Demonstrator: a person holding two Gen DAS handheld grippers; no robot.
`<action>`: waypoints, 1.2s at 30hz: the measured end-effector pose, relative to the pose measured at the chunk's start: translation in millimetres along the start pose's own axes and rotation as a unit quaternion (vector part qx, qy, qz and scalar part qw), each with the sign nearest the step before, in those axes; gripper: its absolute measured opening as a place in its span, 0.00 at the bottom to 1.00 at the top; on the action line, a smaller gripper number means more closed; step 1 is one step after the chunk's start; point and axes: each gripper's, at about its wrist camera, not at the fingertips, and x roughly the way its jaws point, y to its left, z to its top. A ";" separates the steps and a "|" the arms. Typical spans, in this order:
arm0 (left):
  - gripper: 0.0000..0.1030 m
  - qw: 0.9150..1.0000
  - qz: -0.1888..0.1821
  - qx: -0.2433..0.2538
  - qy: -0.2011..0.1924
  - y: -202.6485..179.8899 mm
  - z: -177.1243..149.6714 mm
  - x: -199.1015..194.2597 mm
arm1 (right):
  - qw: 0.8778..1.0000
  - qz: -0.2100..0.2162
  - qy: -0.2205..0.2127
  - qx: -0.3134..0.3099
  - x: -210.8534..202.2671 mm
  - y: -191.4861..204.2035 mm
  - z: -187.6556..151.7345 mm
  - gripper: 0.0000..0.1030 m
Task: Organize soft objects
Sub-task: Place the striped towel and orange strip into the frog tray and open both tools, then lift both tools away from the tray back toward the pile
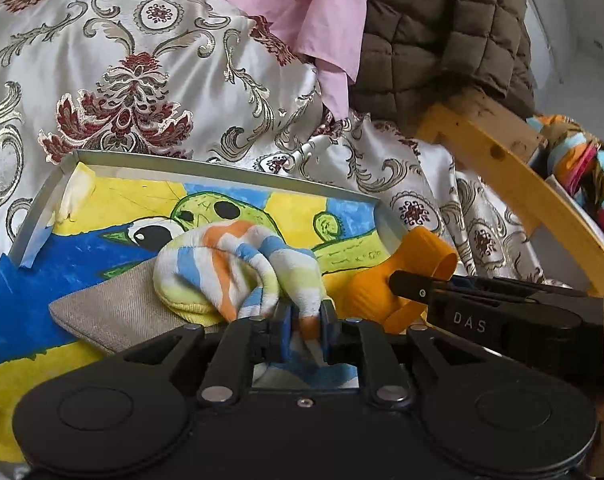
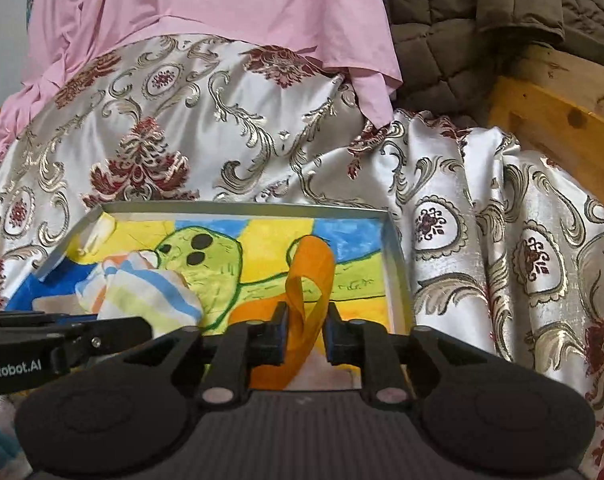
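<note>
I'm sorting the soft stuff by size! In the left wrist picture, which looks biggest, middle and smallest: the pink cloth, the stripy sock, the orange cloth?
1. pink cloth, biggest, and partly cut off at the top
2. stripy sock
3. orange cloth, smallest, though partly hidden behind the right tool, so unsure.

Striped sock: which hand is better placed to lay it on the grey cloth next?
Probably left. The left gripper pinches the striped sock, which lies partly over the grey cloth. The right gripper has the orange cloth between its jaws, toward the tray's other side.
</note>
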 end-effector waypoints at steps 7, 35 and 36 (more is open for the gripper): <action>0.29 1.000 0.016 0.003 0.003 -6.7 0.9 -9.6 | 1.000 -0.006 -0.006 -0.004 -10.3 -3.6 -1.7 0.53; 0.99 0.989 0.085 0.001 -0.121 -60.6 3.6 -225.1 | 0.995 0.012 -0.096 -0.020 -214.0 10.1 34.9 0.96; 0.99 0.988 0.085 0.005 -0.126 -64.5 1.1 -235.5 | 0.995 0.013 -0.101 -0.020 -224.1 11.6 34.5 0.97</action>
